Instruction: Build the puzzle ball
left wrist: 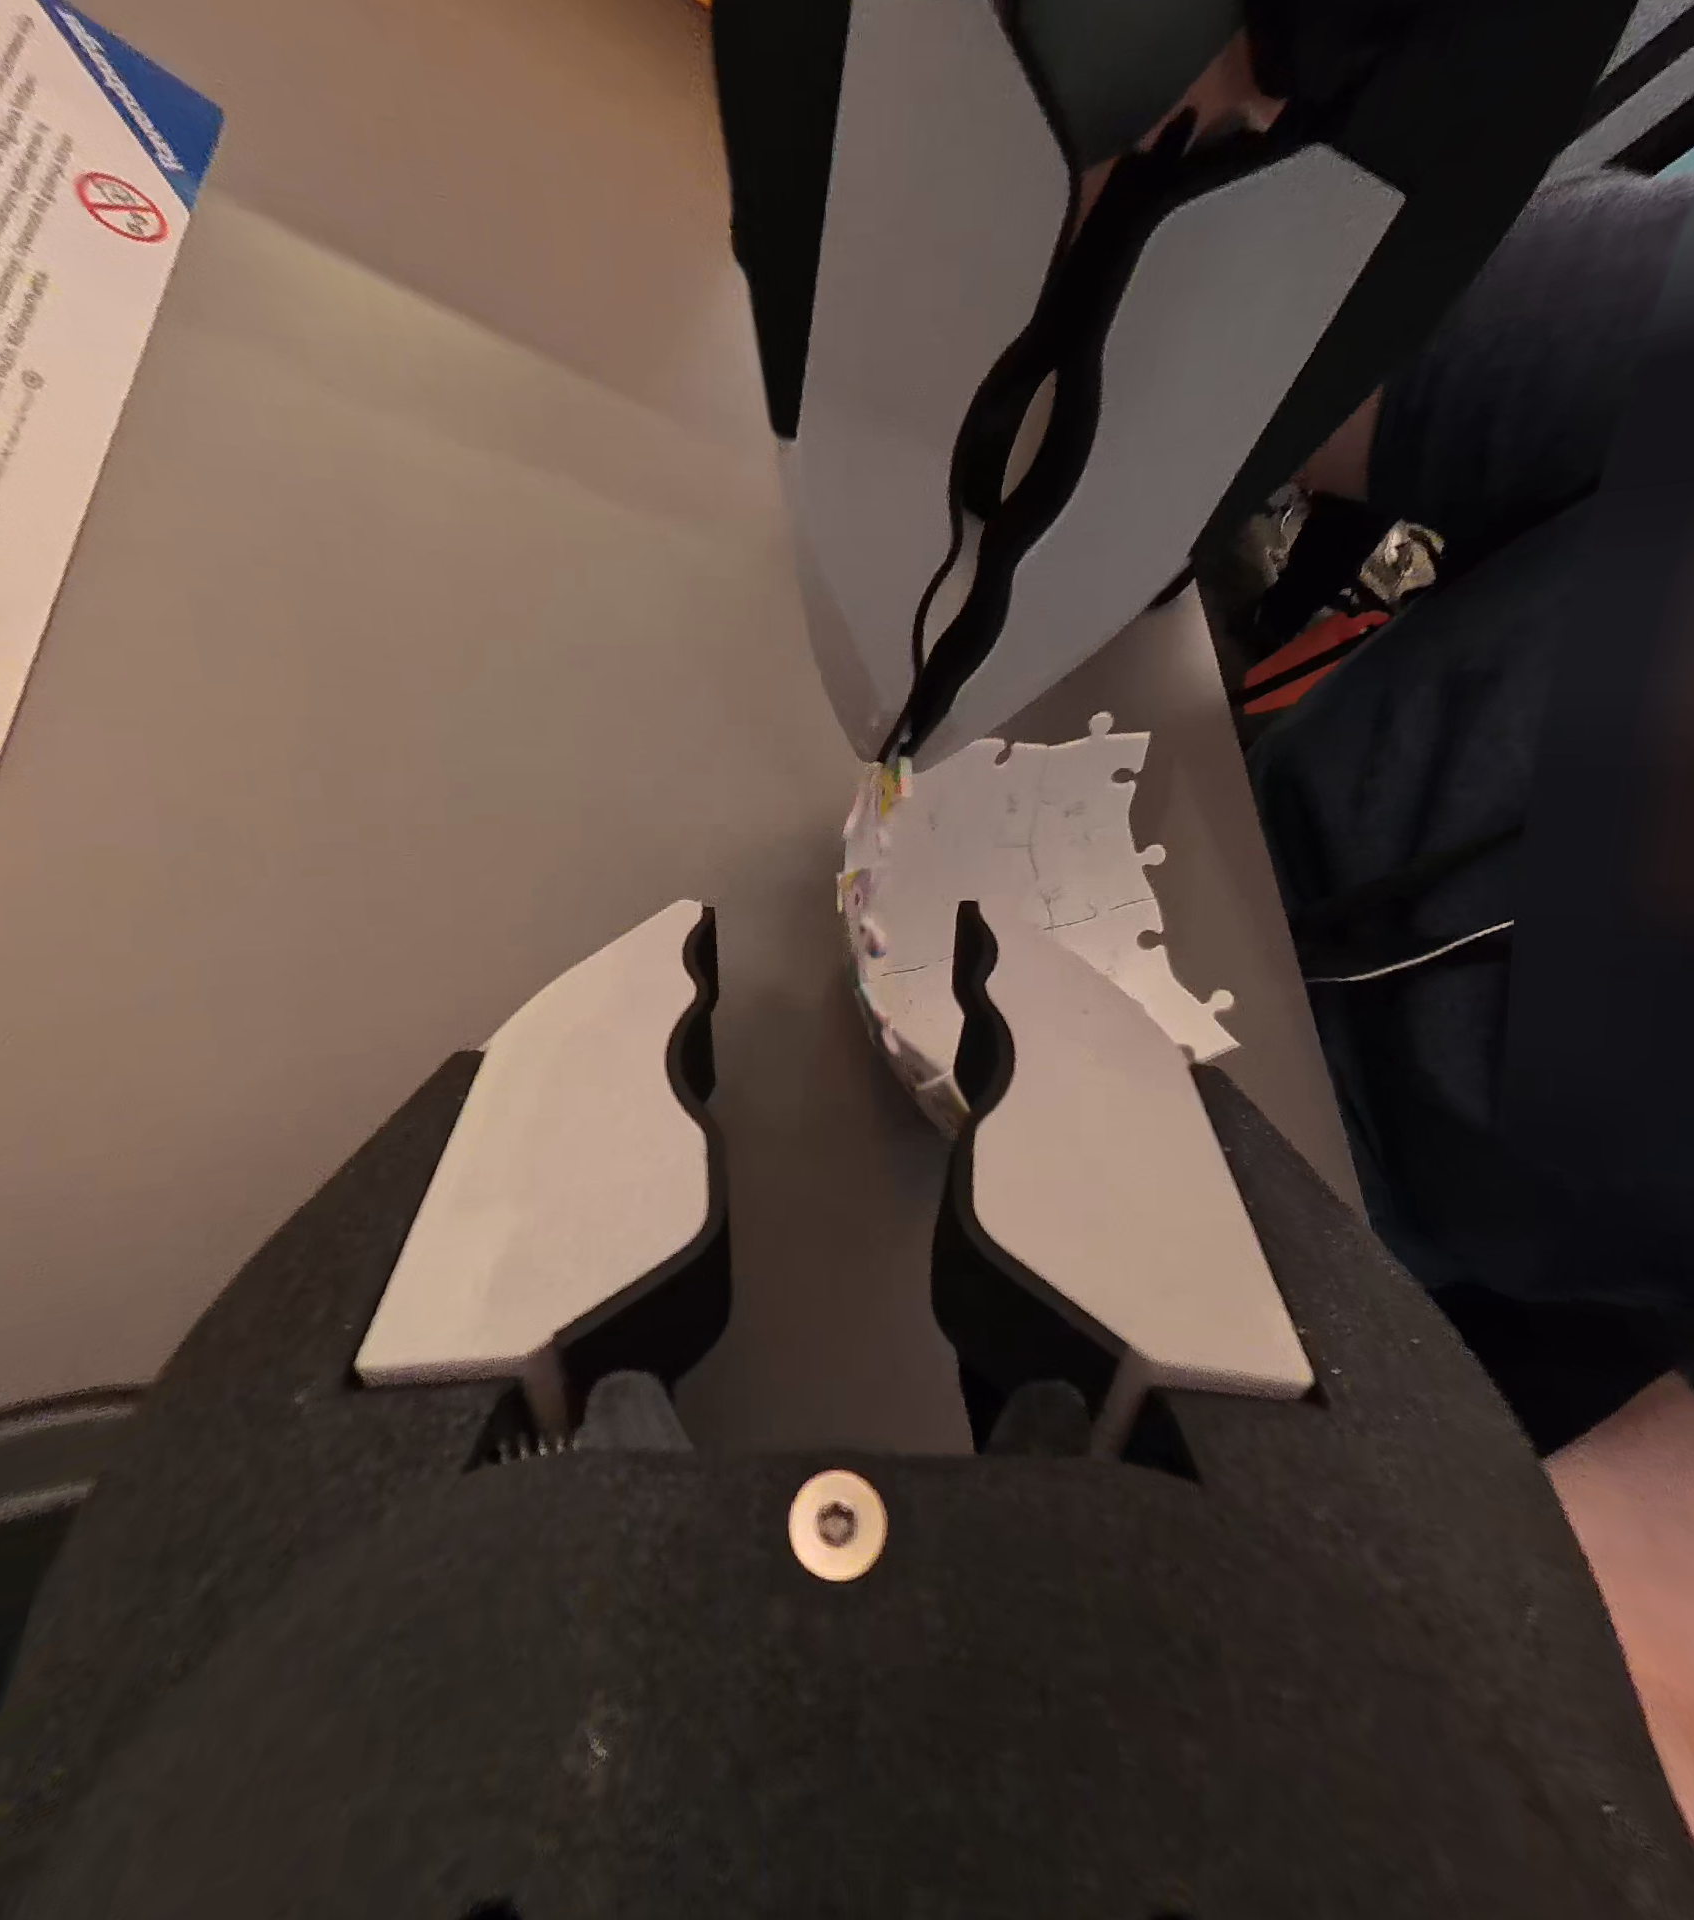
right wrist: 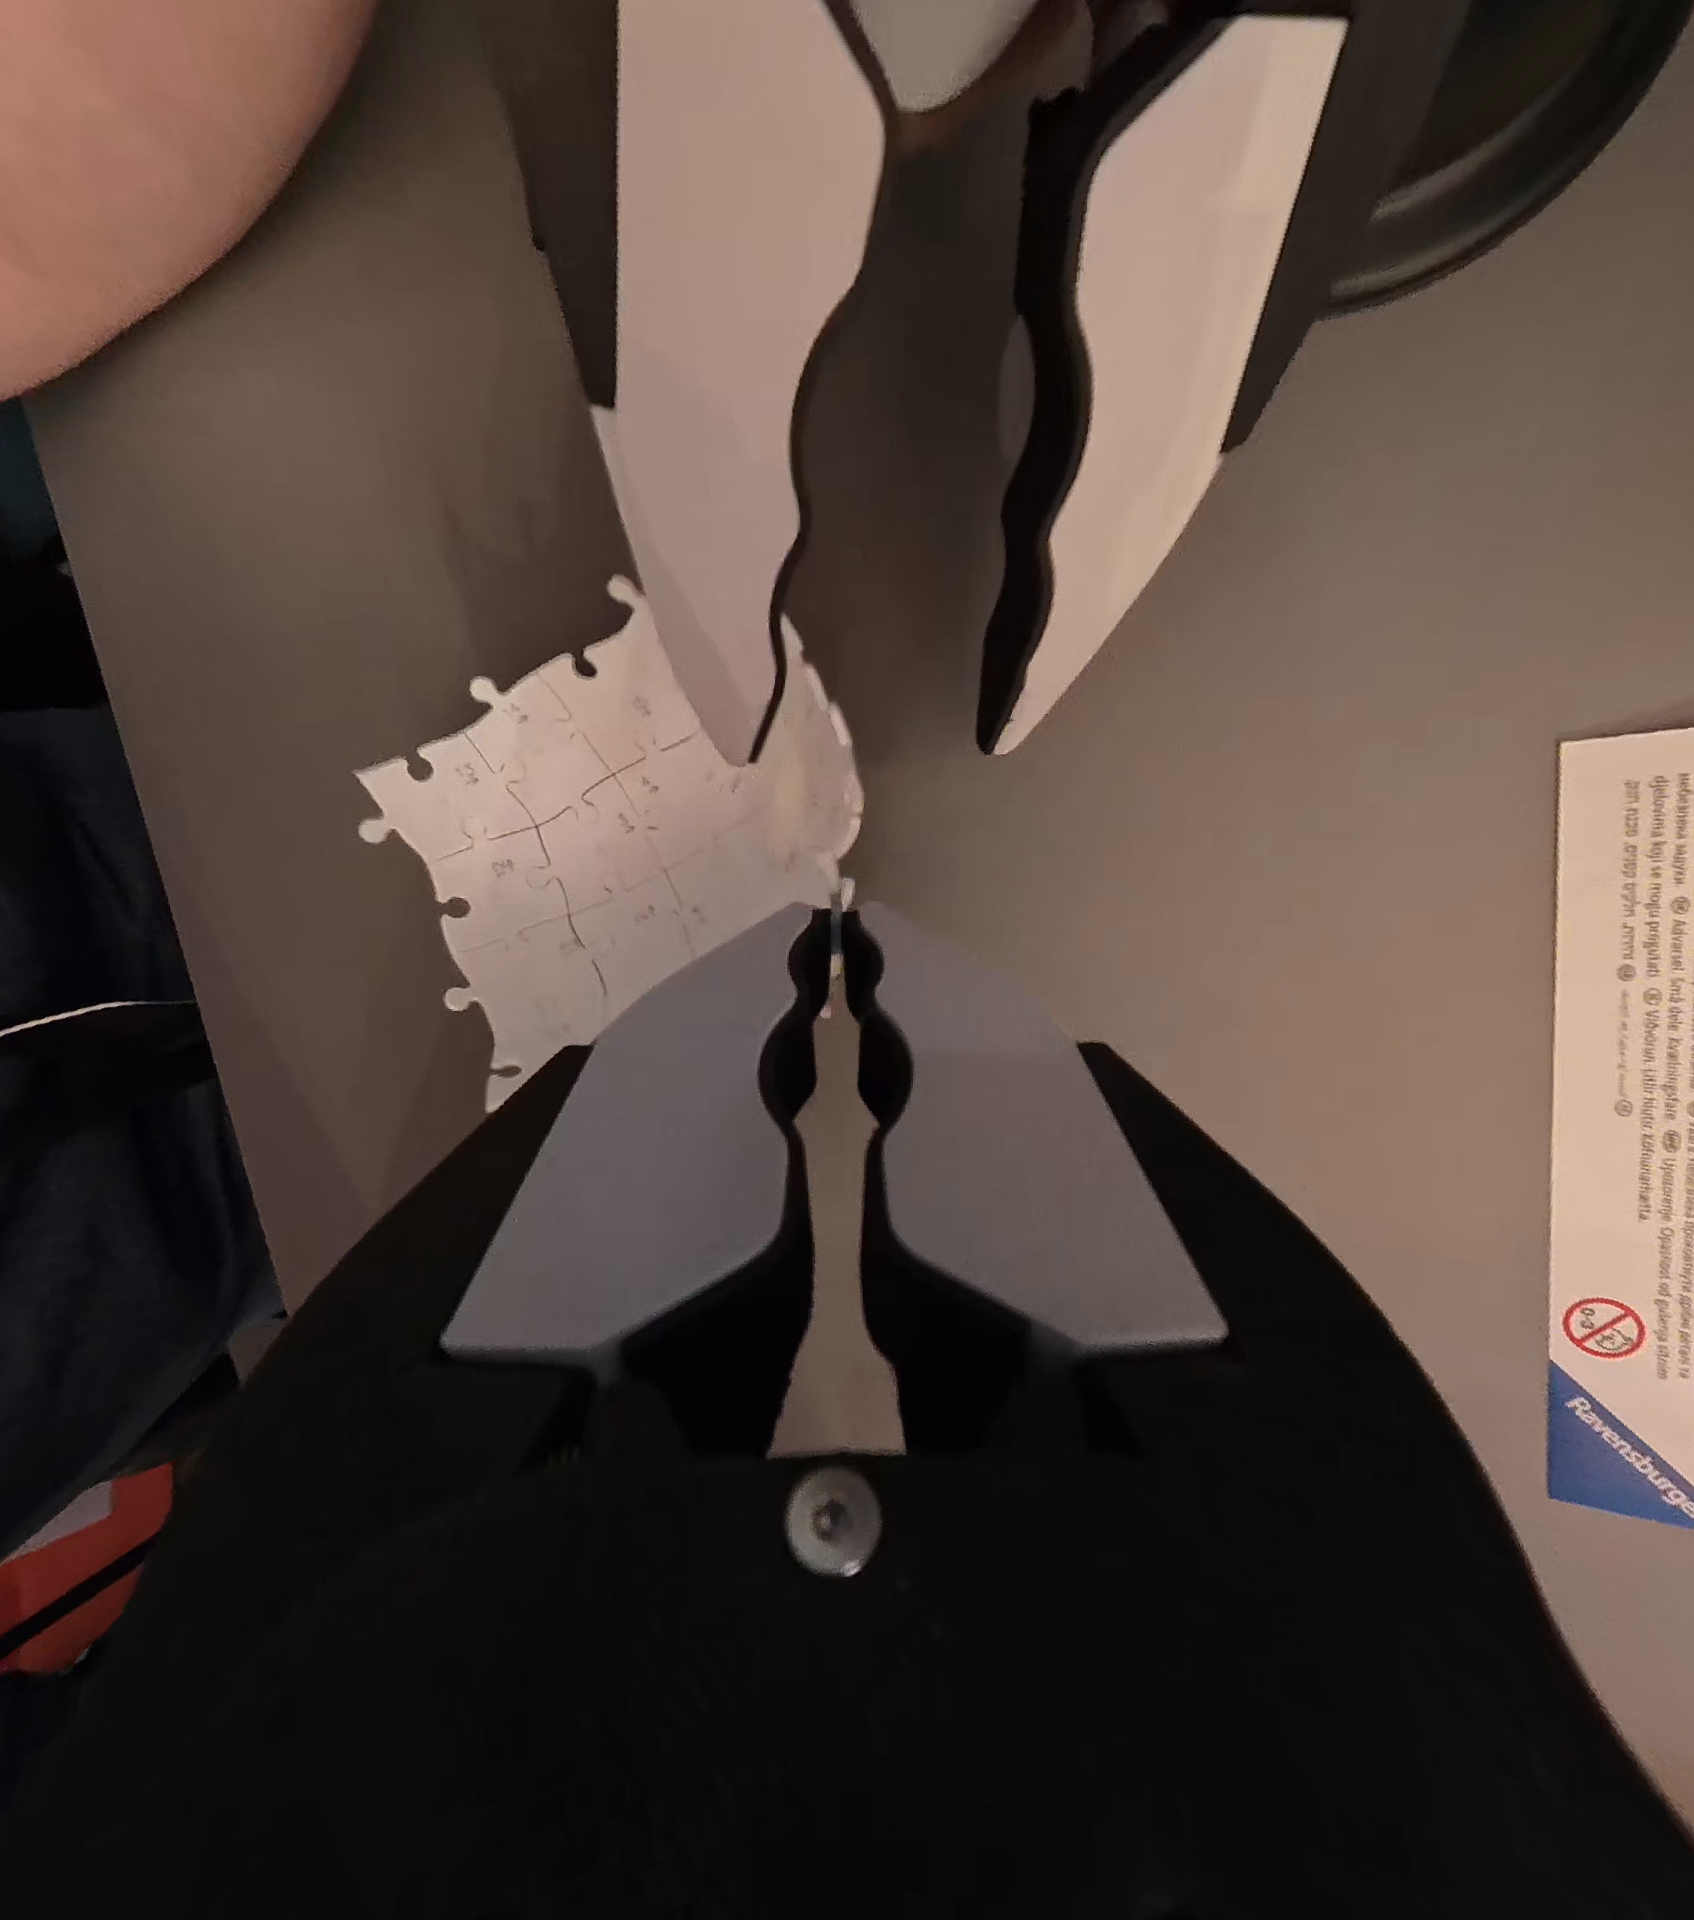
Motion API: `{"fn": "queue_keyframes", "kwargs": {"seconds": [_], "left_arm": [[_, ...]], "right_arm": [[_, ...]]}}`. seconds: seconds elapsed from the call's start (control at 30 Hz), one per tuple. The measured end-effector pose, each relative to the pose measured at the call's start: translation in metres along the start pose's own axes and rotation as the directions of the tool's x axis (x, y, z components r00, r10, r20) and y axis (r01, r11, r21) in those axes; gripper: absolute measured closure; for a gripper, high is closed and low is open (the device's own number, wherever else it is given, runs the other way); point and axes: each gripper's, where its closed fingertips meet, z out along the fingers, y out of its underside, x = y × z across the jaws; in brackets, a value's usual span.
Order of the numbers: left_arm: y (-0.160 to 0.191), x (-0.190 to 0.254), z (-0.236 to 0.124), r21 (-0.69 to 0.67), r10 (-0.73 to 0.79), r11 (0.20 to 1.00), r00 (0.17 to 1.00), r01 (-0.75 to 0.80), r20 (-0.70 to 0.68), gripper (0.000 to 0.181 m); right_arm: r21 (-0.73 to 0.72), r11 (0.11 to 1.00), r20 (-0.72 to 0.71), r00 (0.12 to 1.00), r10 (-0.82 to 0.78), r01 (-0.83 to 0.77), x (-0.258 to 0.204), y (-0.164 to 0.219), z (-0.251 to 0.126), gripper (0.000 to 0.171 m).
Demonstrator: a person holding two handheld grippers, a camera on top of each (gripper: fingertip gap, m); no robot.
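Note:
A partly built puzzle ball (left wrist: 1040, 852), a curved shell of joined pieces with its white inner side showing, stands on edge on the grey table (left wrist: 407, 727) near the table's edge. It also shows in the right wrist view (right wrist: 594, 831). My right gripper (right wrist: 838, 920) is shut on the shell's rim; in the left wrist view it comes down from above (left wrist: 895, 753). My left gripper (left wrist: 838, 914) is open, with one finger (left wrist: 1082, 1091) lying against the shell's inner side and the other clear of it. It shows from above in the right wrist view (right wrist: 872, 750).
A white printed leaflet with a blue corner (left wrist: 12, 364) lies flat on the table, also in the right wrist view (right wrist: 1674, 1091). A dark round object (right wrist: 1508, 156) sits at the table's far side. A person in dark clothing (left wrist: 1549, 831) is close behind the table edge. The tips of both grippers are at nearly the same place.

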Motion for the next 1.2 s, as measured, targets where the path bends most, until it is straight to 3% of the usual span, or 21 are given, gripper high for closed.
{"fn": "queue_keyframes", "kwargs": {"seconds": [0.37,1.2], "left_arm": [[0.006,-0.002,0.01,-0.058,0.012,0.998,1.0,-0.012,-0.006,0.142],[0.01,-0.001,0.018,-0.077,-0.008,0.997,0.998,0.003,-0.055,0.148]], "right_arm": [[0.025,0.995,-0.049,0.995,-0.091,0.093,-0.001,-0.009,-0.004,0.168],[-0.005,0.998,-0.041,0.997,-0.068,0.068,0.005,0.0,0.008,0.168]]}}
